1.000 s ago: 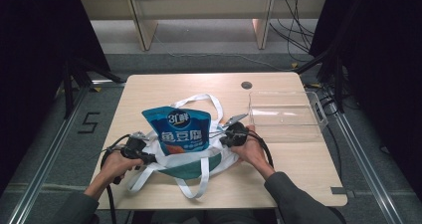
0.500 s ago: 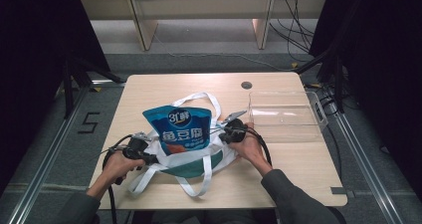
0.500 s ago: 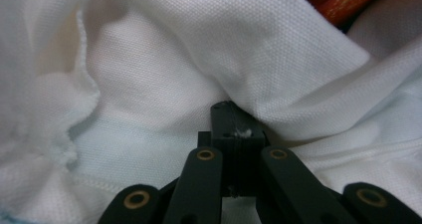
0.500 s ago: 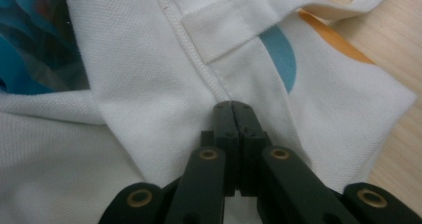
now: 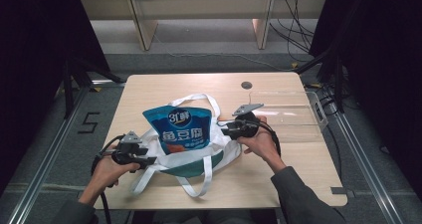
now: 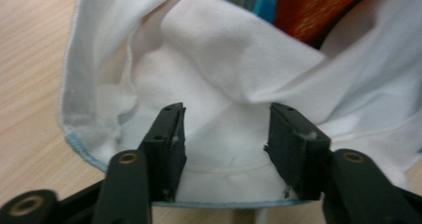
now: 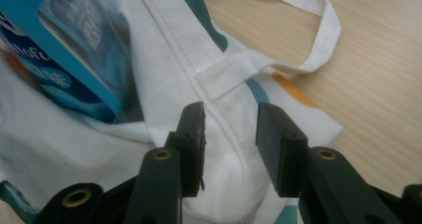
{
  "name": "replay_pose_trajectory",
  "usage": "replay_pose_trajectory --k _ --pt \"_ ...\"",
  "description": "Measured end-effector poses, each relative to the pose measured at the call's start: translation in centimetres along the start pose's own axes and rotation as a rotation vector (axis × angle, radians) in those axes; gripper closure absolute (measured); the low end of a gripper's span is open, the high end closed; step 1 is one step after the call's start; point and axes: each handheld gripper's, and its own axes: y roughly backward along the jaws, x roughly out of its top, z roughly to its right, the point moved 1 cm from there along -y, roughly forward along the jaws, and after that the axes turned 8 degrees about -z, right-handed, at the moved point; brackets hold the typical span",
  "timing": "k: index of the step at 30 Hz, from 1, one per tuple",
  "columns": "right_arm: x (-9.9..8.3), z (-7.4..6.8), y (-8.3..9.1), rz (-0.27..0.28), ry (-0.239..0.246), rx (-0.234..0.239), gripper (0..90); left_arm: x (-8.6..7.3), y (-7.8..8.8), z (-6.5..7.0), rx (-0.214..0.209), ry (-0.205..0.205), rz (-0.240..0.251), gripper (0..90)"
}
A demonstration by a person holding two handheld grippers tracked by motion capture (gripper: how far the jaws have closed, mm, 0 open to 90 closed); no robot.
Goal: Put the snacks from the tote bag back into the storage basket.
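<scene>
White cotton tote bag [image 5: 199, 152], soft and creased, with teal and orange print patches and long flat straps, lies slumped near the front-middle of the pale wood-grain tabletop [image 5: 164, 87]. One glossy blue snack pouch [image 5: 179, 127], stiff-edged and printed with white characters, stands partly inside the bag's mouth, its top leaning out toward the far side. Left hand-held gripper [image 6: 224, 129] sits at the bag's left rim; its black jaws have just been opening and now stand apart, with a fold of cloth between them but unpressed. Right hand-held gripper [image 7: 229, 134] sits at the right rim beside the stitched strap root; its jaws have likewise just been opening and stand apart astride the seam, not clamped. Placement suggests the two rims were held out to keep the mouth wide for the pouch, and that the grip is now being let go. One clear plastic box [image 5: 293, 112], rigid and rectangular, rests at the tabletop's right side, apart from the bag.
</scene>
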Motion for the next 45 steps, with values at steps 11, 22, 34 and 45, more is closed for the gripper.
replay_pose_trajectory --k 11,22,34,45 --pt "0.3 -0.5 0.9 -0.024 0.042 -0.007 51.1 -0.6 1.6 2.3 0.023 0.012 0.056 30.7" --pt "1.8 -1.2 4.5 -0.080 0.097 -0.001 42.6 -2.1 2.8 4.4 0.027 0.002 0.076 24.7" --pt "3.0 -4.1 7.4 -0.100 0.177 0.033 37.0 -2.7 2.6 4.5 0.013 -0.016 0.054 23.1" --pt "5.1 -5.8 8.0 -0.085 0.255 0.054 34.2 -2.7 2.5 4.5 0.018 -0.025 0.034 23.1"
